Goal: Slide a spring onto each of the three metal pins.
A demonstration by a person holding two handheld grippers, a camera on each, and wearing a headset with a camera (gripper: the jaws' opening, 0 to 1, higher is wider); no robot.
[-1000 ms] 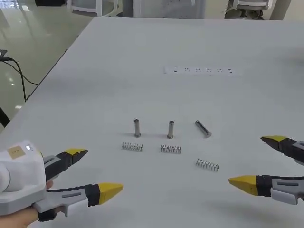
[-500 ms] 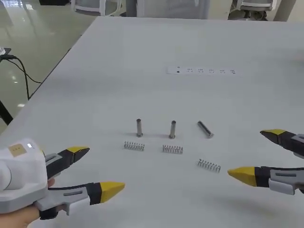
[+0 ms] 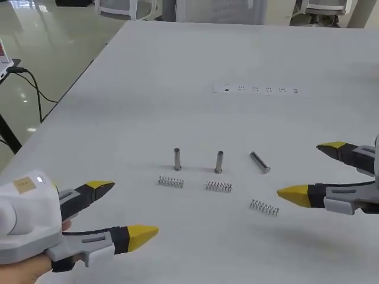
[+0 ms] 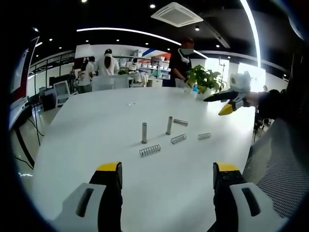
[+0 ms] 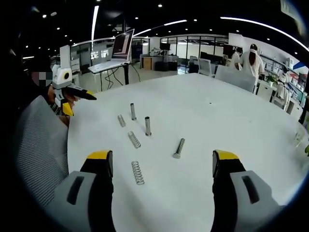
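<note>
Two metal pins stand upright on the white table: a left pin (image 3: pixel 177 158) and a middle pin (image 3: pixel 219 161). The third pin (image 3: pixel 259 162) lies on its side at the right. One spring lies in front of each: left spring (image 3: pixel 170 181), middle spring (image 3: pixel 218 186), right spring (image 3: pixel 264 207). My left gripper (image 3: pixel 125 208) hovers open at the near left, well short of the springs. My right gripper (image 3: pixel 312 170) is open at the right, just right of the right spring and the lying pin. The right gripper view has that spring (image 5: pixel 137 172) and that pin (image 5: pixel 179 147) ahead of its jaws.
A white power strip (image 3: pixel 260 89) lies flat farther back on the table (image 3: pixel 177 71). The table's left edge drops to the floor, where a black cable (image 3: pixel 35 89) runs. People stand behind the table's far end in the left gripper view.
My right gripper has risen a little and drawn left toward the right spring. The left gripper has barely moved. The camera has shifted slightly.
</note>
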